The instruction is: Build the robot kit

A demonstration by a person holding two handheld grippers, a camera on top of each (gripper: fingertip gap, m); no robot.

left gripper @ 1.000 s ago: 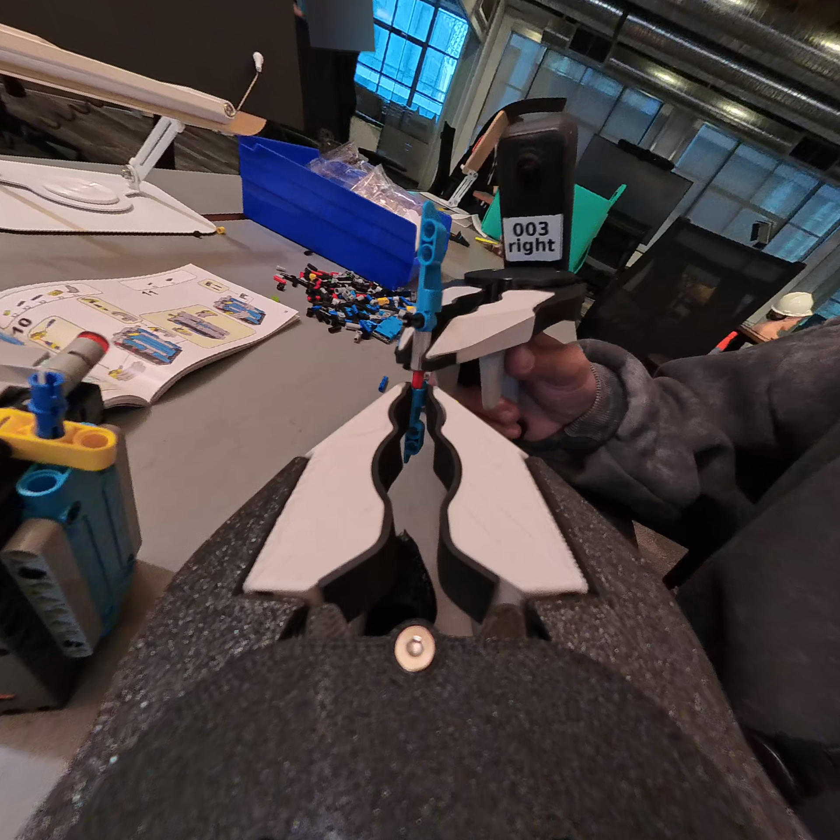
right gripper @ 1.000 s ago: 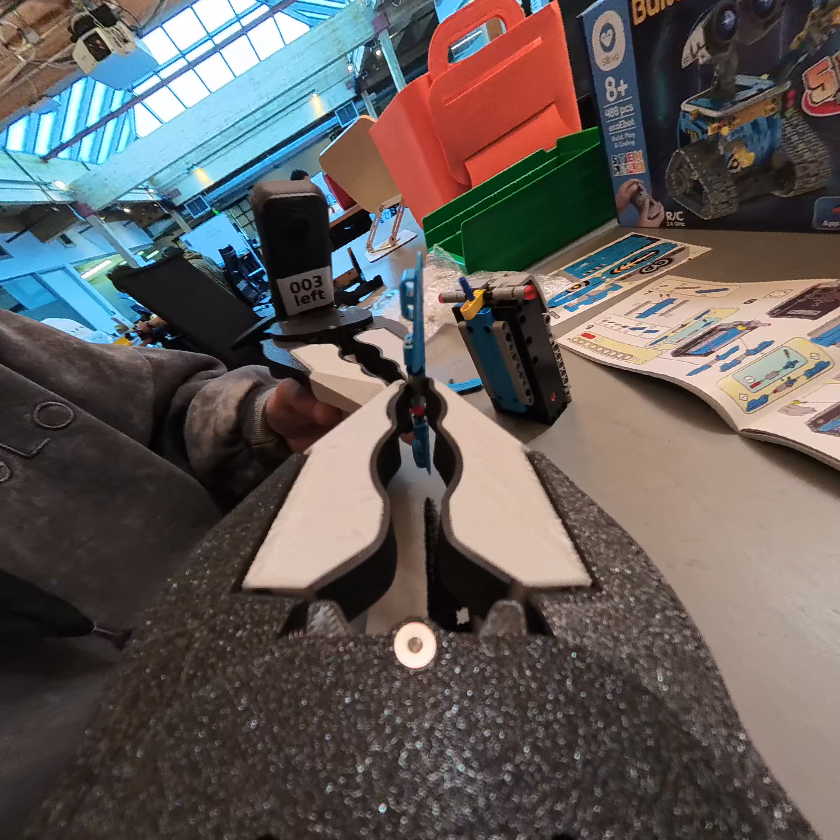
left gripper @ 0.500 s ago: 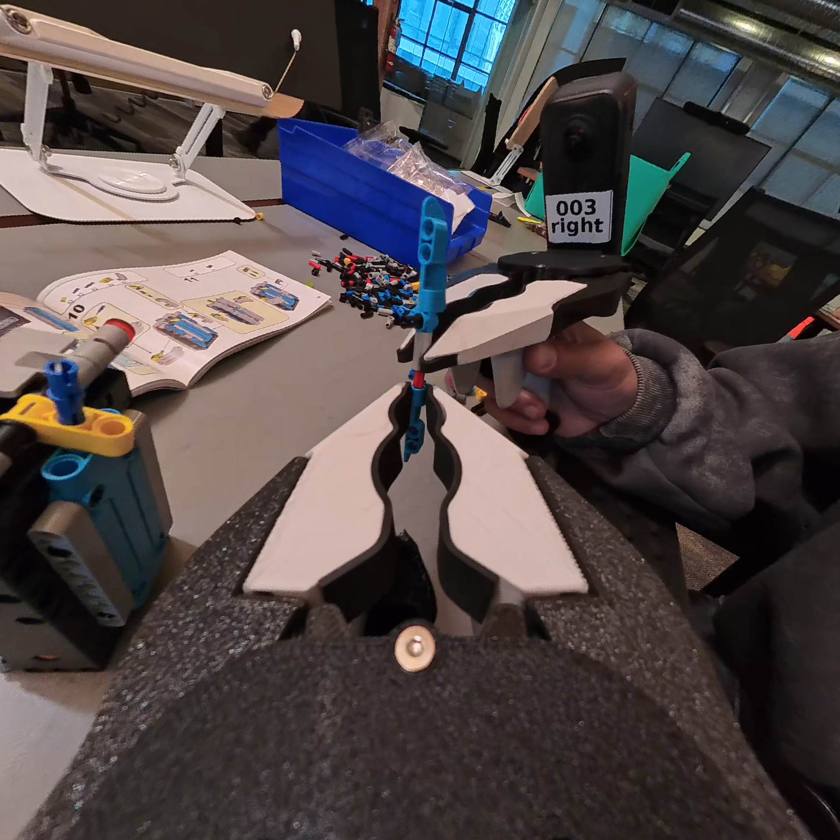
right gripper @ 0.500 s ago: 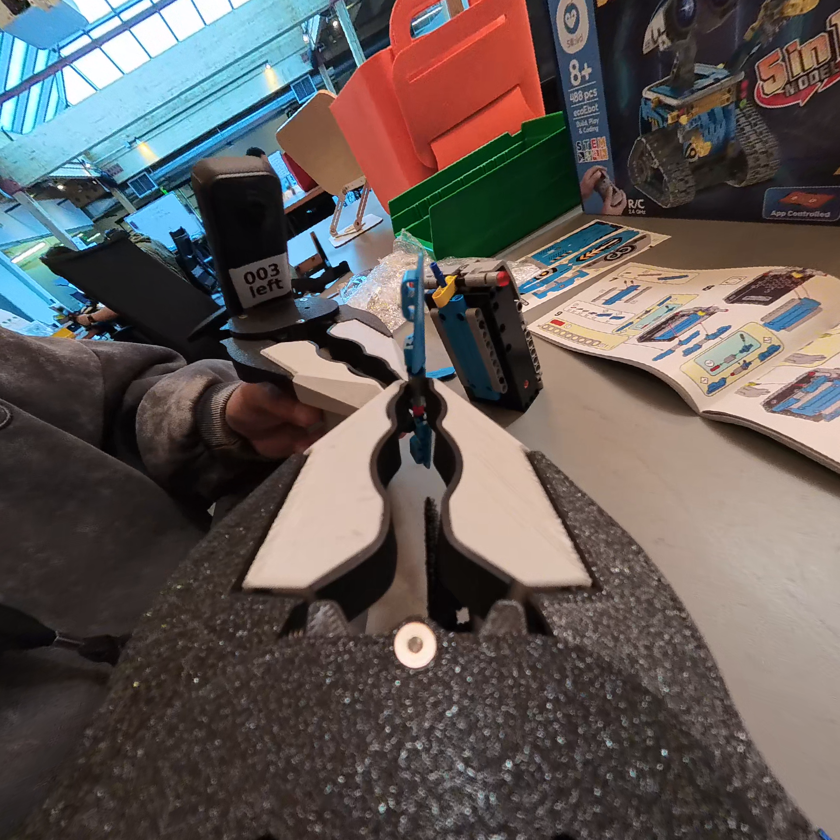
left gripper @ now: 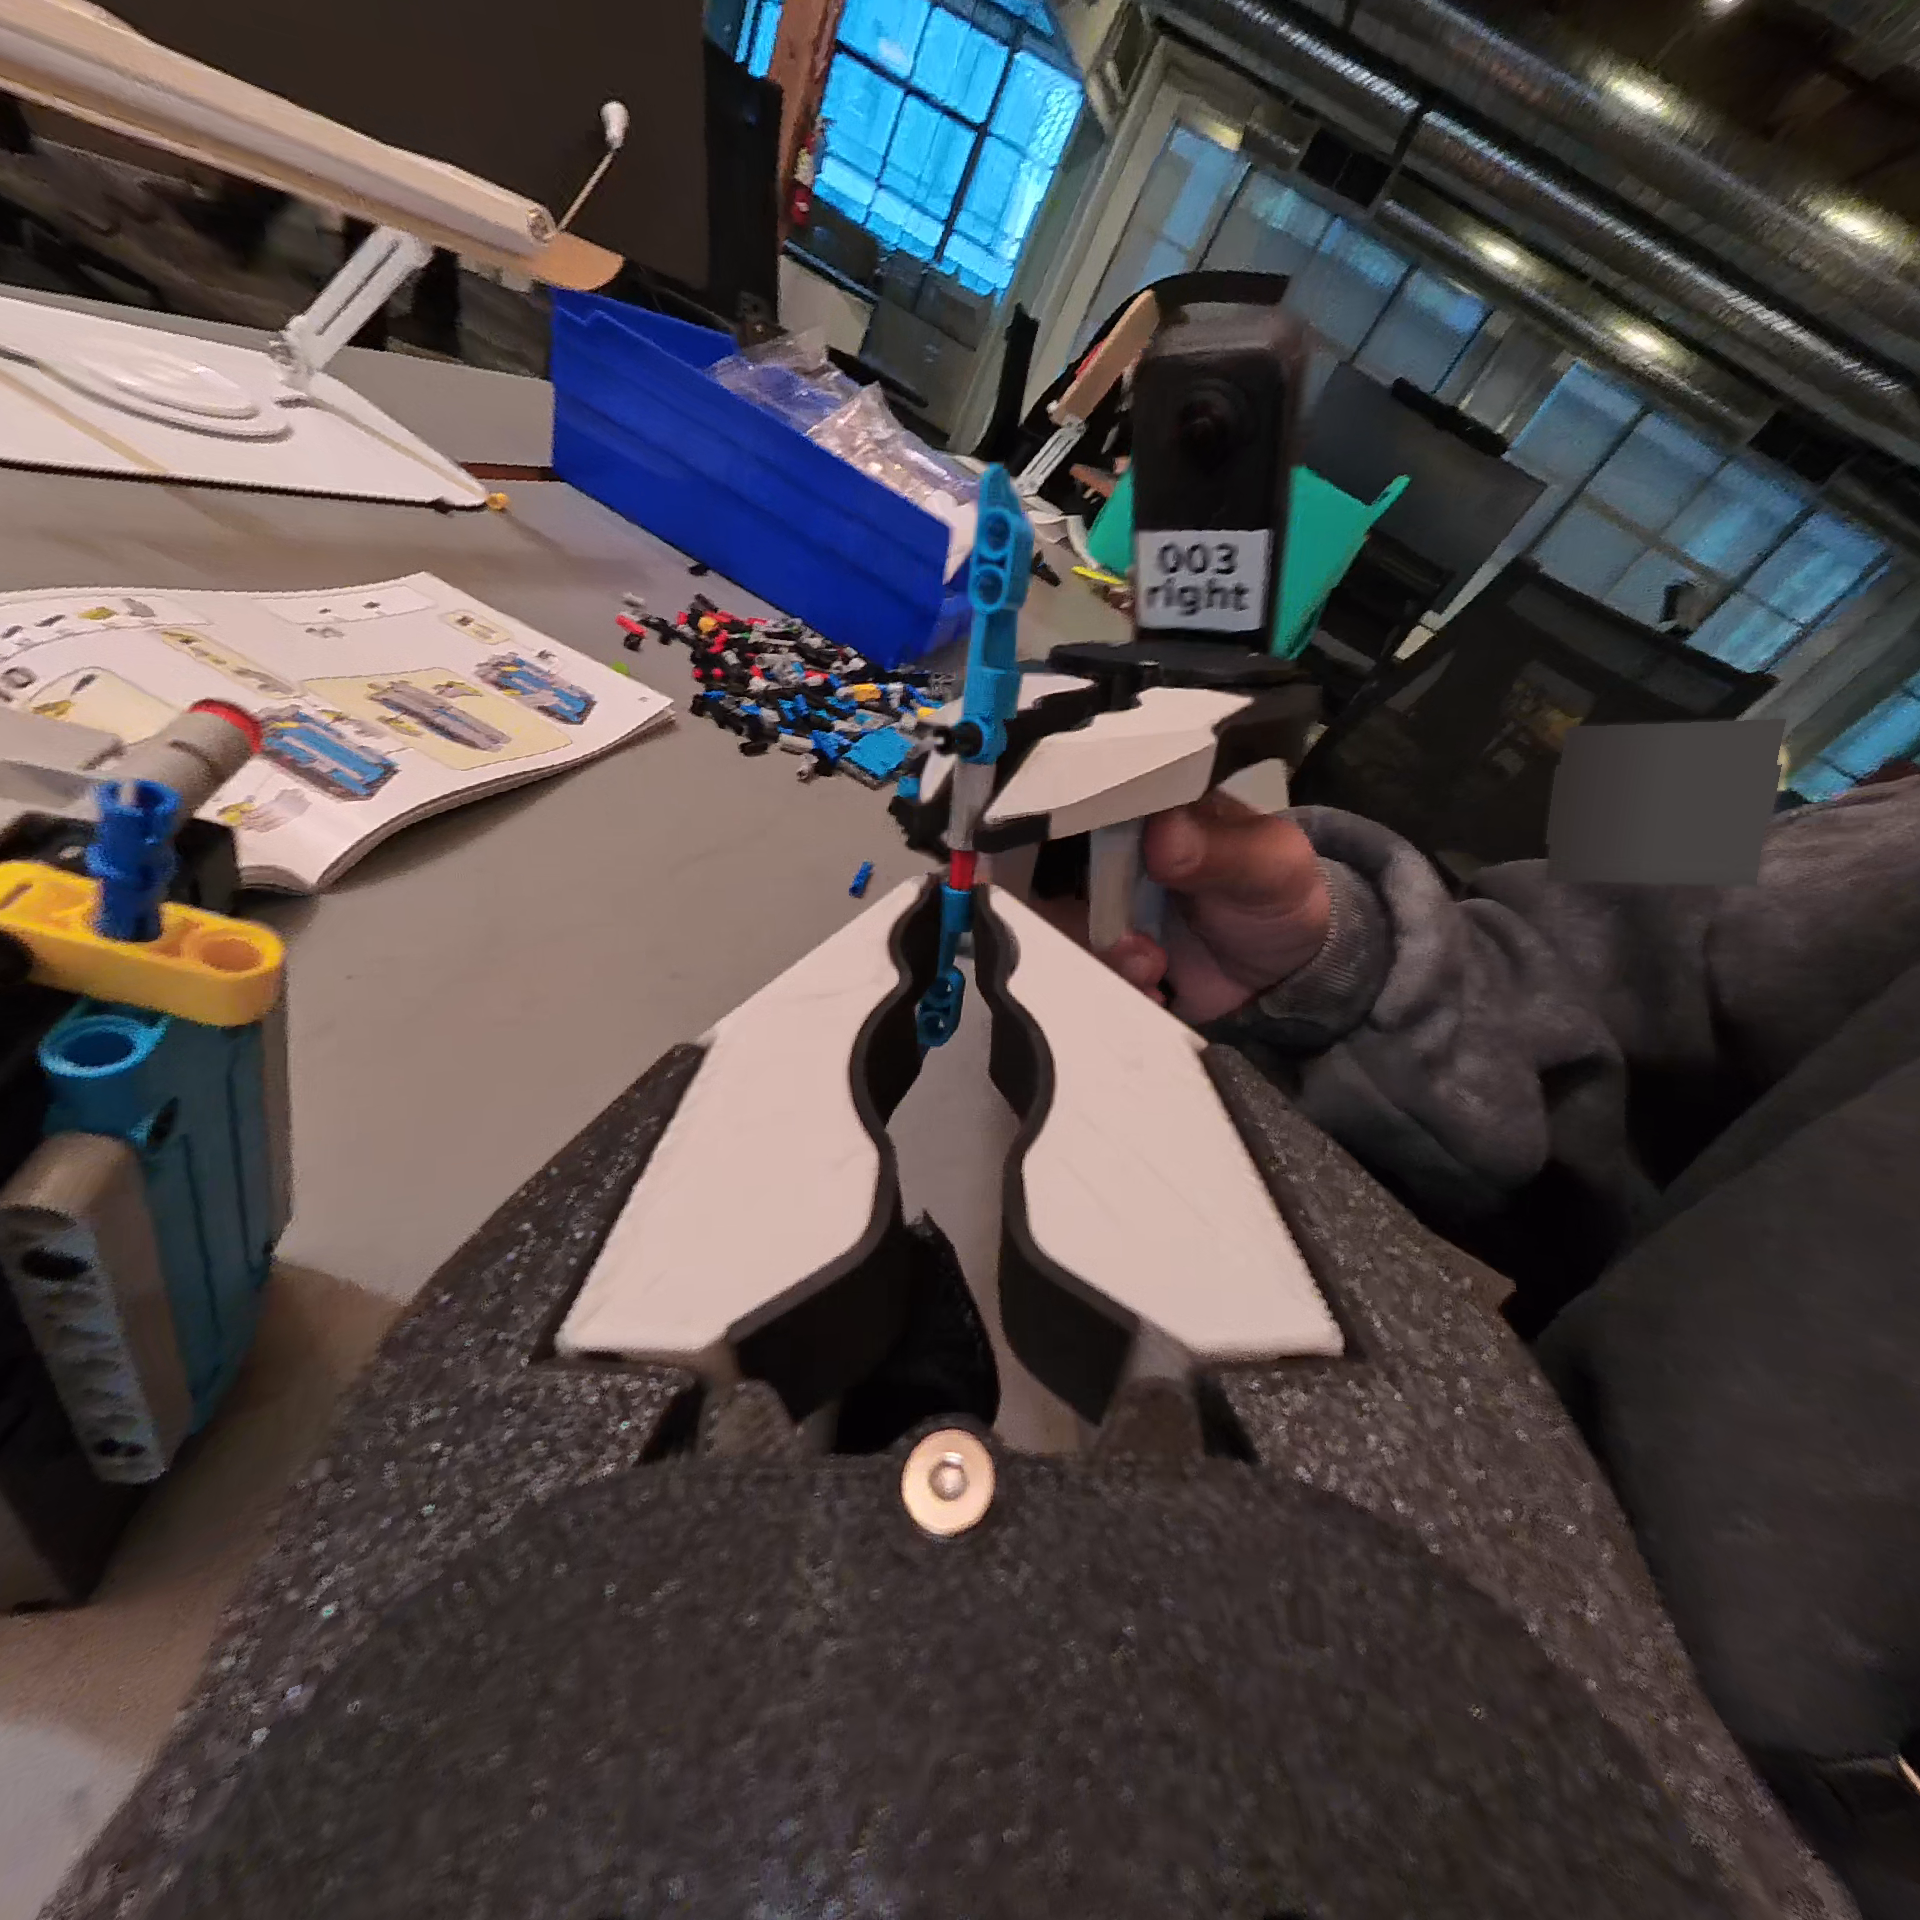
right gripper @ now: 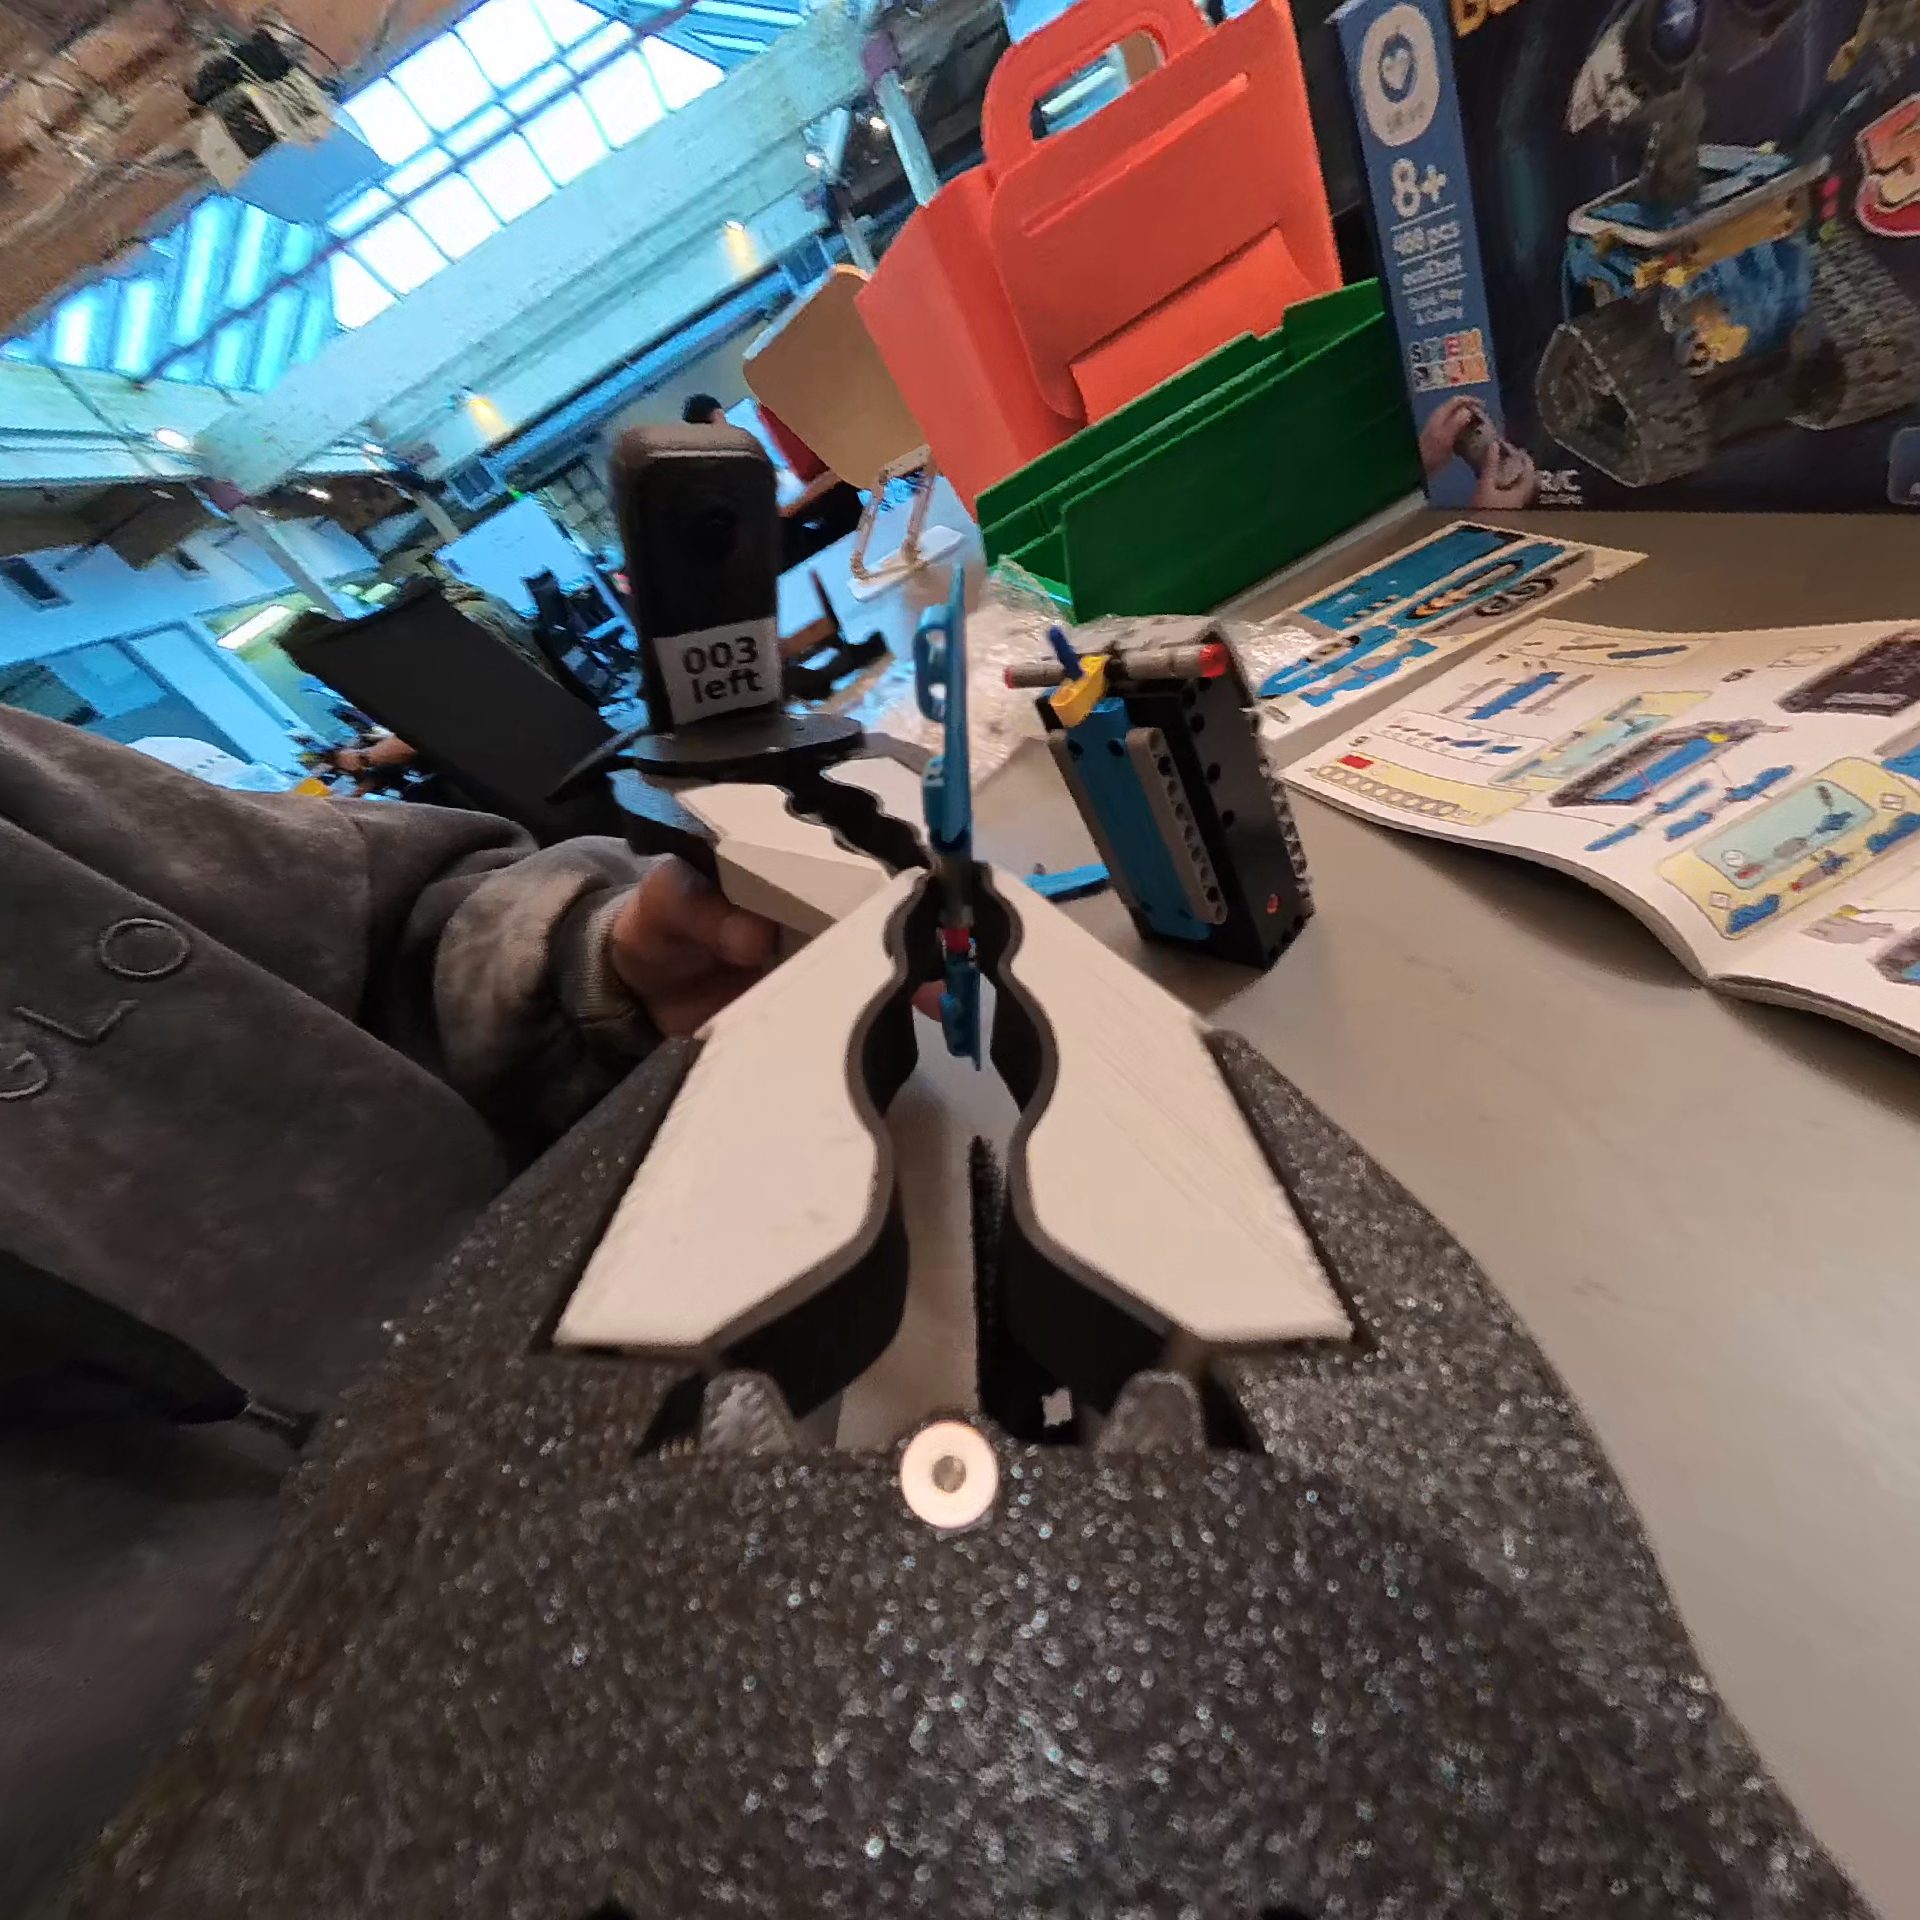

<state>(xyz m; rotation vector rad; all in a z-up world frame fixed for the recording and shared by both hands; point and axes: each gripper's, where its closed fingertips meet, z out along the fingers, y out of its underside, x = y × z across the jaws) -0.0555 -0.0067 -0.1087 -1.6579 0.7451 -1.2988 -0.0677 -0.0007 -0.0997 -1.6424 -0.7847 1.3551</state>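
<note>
The left gripper (left gripper: 951,914) is closed on the lower end of a thin toy-brick rod (left gripper: 966,821) — a stick of blue, red and grey pieces that stands nearly upright above the table (left gripper: 540,935). The right gripper (right gripper: 951,914) is clamped on the same rod from the other side (its tips meet the left gripper's tips, so the two pairs of fingers cross at the rod). In the left wrist view the right gripper's fingertips (left gripper: 997,790) pinch the grey part just above the red band, and a long blue beam (left gripper: 995,613) rises from there, with a short black pin sticking out at its foot. In the right wrist view the same blue beam is seen edge-on, and the rod's blue lower end hangs down between the jaws.

A hand (left gripper: 1226,914) in a grey sleeve holds the right gripper's handle; another hand (right gripper: 686,945) holds the left one.

On the table, left of the left gripper, stands a blue, grey and black brick block (left gripper: 114,1195) with a yellow beam (left gripper: 135,945) and a blue pin on top. An open instruction booklet (left gripper: 343,696) lies beyond it, and a heap of small loose pieces (left gripper: 800,696) sits near a blue bin (left gripper: 748,488). The right wrist view also shows a green tray (right gripper: 1216,499), an orange carrier (right gripper: 1122,239) and a toy box (right gripper: 1662,249) at the table's far edge.
</note>
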